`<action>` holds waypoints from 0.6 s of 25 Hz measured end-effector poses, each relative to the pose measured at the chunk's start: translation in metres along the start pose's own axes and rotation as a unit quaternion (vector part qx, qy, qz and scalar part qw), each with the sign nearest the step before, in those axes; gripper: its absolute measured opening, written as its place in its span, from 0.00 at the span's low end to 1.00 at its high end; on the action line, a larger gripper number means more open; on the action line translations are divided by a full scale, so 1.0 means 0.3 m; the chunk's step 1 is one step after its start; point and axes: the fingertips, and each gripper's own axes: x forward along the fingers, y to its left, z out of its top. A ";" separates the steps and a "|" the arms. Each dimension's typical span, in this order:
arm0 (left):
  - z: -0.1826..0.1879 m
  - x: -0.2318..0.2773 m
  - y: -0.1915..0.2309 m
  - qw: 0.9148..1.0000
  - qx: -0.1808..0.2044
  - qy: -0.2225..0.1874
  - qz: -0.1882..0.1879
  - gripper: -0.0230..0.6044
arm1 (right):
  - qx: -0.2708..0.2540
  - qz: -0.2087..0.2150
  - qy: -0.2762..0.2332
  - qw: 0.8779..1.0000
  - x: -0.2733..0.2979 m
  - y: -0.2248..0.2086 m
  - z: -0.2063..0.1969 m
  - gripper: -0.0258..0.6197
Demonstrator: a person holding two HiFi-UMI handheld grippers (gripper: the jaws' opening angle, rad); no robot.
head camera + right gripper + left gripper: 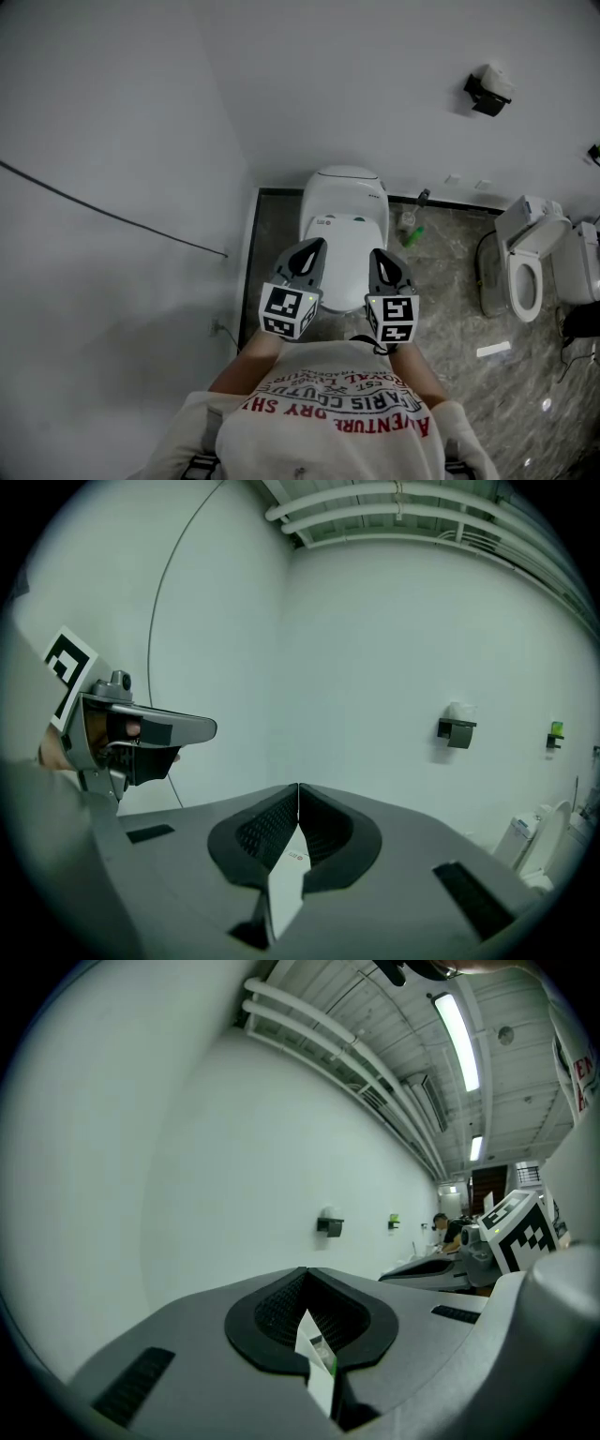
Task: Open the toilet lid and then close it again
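While shut, claws (315, 246) (382, 255) above toilet lid (347, 270).

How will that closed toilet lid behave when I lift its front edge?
The toilet lid looks smooth, glossy and moulded: probably rigid, yet slippery at the rim. It seems hinged at its far end, so it should swing up rather than slide.

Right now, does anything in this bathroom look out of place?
Yes: a second toilet stands at an angle on the floor to the right, lid up, and a bottle sits beside the closed toilet.
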 end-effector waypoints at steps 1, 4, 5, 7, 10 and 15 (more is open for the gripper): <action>-0.003 -0.001 0.001 1.000 -0.002 0.002 0.001 0.05 | 0.001 0.002 0.001 1.000 0.002 0.004 -0.002 0.06; -0.004 -0.005 0.000 1.000 -0.005 0.002 0.004 0.05 | 0.001 0.007 0.007 1.000 0.006 0.012 -0.011 0.06; -0.002 -0.006 0.000 1.000 -0.006 0.002 0.004 0.05 | 0.005 0.009 0.007 1.000 0.009 0.016 -0.013 0.06; 0.001 -0.007 0.000 1.000 -0.008 0.002 0.004 0.05 | 0.011 0.012 0.006 1.000 0.013 0.024 -0.014 0.06; 0.000 0.002 -0.001 1.000 -0.016 0.005 0.001 0.05 | 0.010 0.012 0.009 1.000 0.013 0.024 -0.009 0.06; -0.009 0.010 -0.007 0.999 -0.037 0.011 -0.008 0.05 | 0.008 0.011 0.014 1.000 0.014 0.017 -0.016 0.06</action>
